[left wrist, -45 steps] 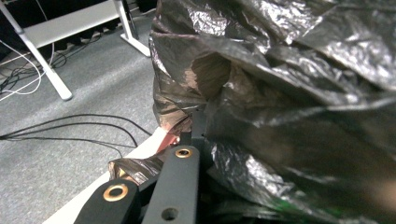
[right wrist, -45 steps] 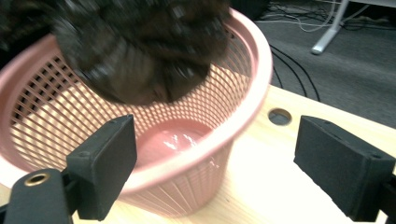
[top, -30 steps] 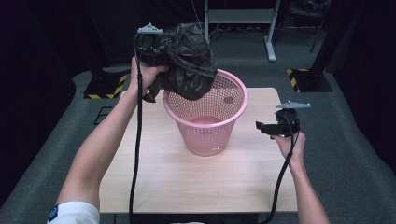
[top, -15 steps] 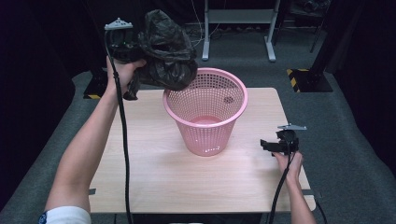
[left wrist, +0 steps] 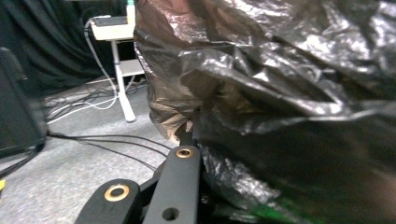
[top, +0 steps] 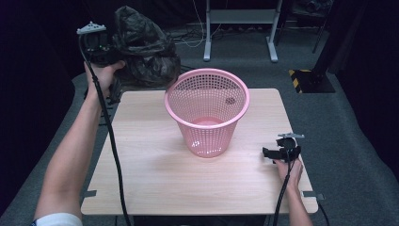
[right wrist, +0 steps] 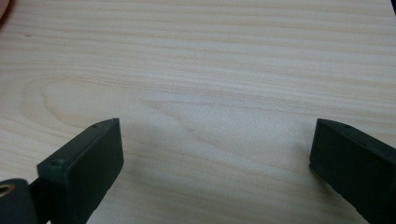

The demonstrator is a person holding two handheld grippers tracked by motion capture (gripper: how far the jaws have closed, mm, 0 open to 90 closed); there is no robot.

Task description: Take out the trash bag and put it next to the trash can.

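Observation:
A crumpled black plastic bag [top: 143, 52] hangs in the air beyond the table's back left corner, left of the pink mesh basket [top: 207, 113]. My left gripper [top: 113, 49] is shut on it; in the left gripper view the bag [left wrist: 280, 93] bulges over the jaws of that gripper [left wrist: 187, 140]. The basket stands upright in the middle of the wooden table [top: 155, 174]. My right gripper [top: 269, 153] is low over the table near its right edge. Its jaws have just been opening; in the right gripper view this gripper [right wrist: 212, 154] stands wide open over bare wood with nothing between the jaws.
A white metal stand [top: 240, 19] is on the floor behind the table, with cables around it. A yellow-and-black striped block [top: 306, 77] lies on the floor at the back right. Dark curtains close off the left and right sides.
My left hand has carried the bag to the left, away from above the basket's rim. My right gripper has sunk toward the tabletop and come nearer the front edge.

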